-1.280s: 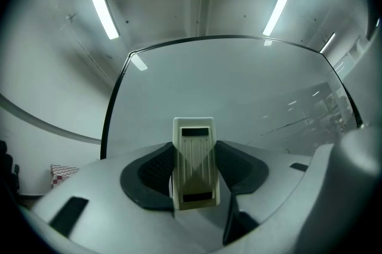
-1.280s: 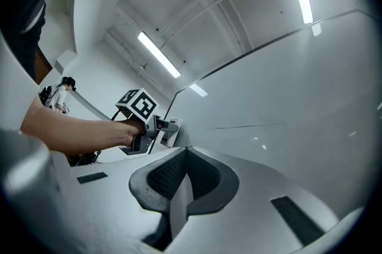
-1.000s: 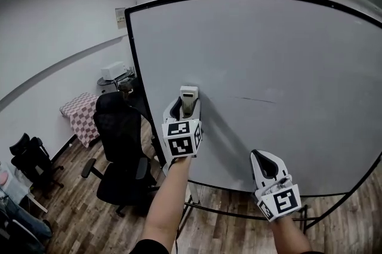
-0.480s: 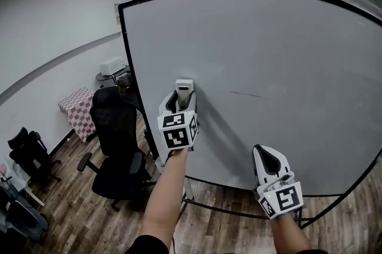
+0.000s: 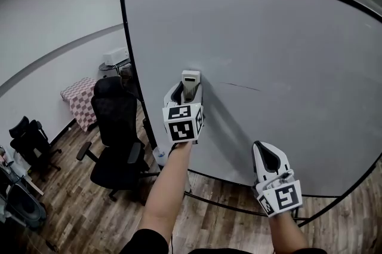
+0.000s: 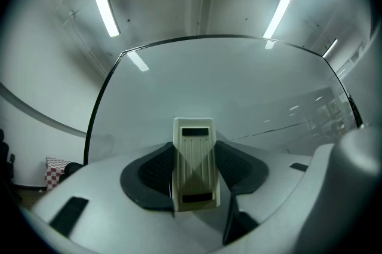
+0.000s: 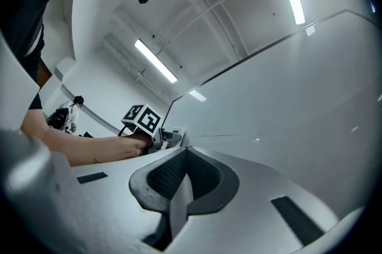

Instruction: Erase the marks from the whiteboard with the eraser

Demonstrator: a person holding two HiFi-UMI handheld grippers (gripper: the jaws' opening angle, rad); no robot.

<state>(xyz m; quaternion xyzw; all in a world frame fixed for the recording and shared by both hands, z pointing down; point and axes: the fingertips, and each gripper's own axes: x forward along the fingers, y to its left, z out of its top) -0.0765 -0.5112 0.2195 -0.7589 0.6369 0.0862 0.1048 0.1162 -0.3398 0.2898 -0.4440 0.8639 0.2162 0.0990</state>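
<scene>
Gripped eraser point(image 5: 190, 77) in left gripper point(image 5: 189, 90), jaws snug on its sides, face seemingly against board point(image 5: 286, 37). Sat just left of thin dark line point(image 5: 240, 86), about level with it. Held right gripper point(image 5: 268, 158) low, jaws pressed together on nothing, apart from the line. Probably called for a flat, firm sweep rightward along the line, avoiding tilt so no edge skipped over ink.
</scene>
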